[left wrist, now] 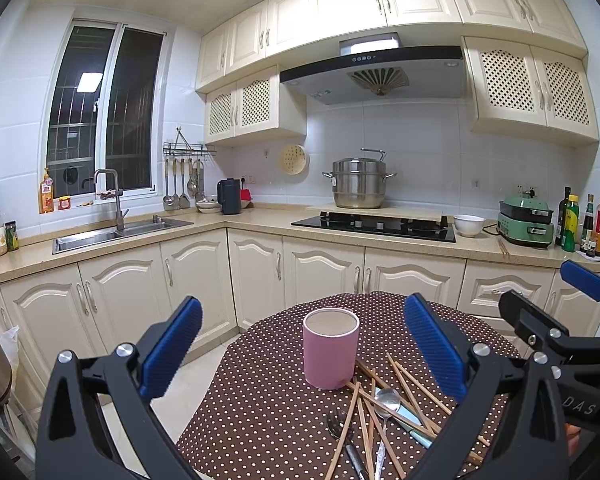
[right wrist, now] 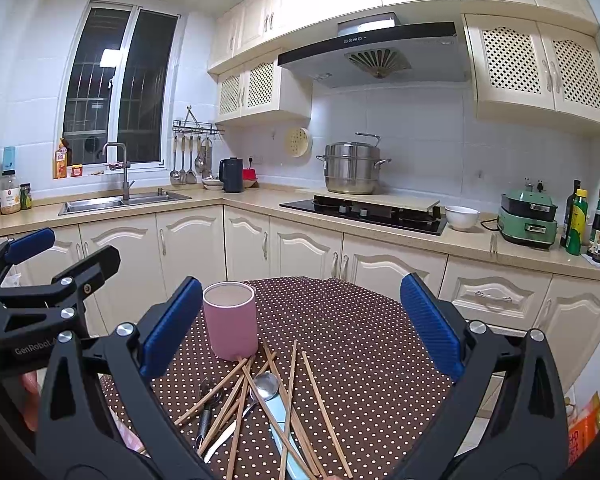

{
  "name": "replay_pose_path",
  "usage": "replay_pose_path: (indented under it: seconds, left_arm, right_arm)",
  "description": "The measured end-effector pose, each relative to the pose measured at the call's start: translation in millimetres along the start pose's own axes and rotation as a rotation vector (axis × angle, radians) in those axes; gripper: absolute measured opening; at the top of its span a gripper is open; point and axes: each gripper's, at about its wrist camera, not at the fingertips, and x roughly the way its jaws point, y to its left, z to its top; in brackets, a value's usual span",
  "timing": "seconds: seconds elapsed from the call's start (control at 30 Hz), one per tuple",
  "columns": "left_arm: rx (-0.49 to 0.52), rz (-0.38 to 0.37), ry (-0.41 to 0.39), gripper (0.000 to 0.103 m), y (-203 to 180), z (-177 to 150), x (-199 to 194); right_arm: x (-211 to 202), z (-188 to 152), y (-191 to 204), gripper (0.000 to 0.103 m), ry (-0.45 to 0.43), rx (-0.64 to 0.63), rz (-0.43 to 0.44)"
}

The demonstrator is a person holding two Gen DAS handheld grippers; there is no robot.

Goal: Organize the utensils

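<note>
Left gripper and right gripper hung spread, empty, above tabletop; chopsticks, spoons lay heaped beside pink cup.

Beige stone bench bearing a stainless steel double sink, black glass hob, steel stacked steamer pot, white ceramic bowl, green electric cooker and black kettle; dark night window behind.
</note>
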Motion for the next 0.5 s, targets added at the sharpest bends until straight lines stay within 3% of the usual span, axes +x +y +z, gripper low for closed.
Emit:
replay_pose_path:
  seconds: [0.5]
  left_arm:
    - [0.005,0.001,0.010,0.099,1.2,-4.9,1.4]
  right_arm:
    - [0.0,0.4,-0.2,0.097,0.014,0.003,0.001]
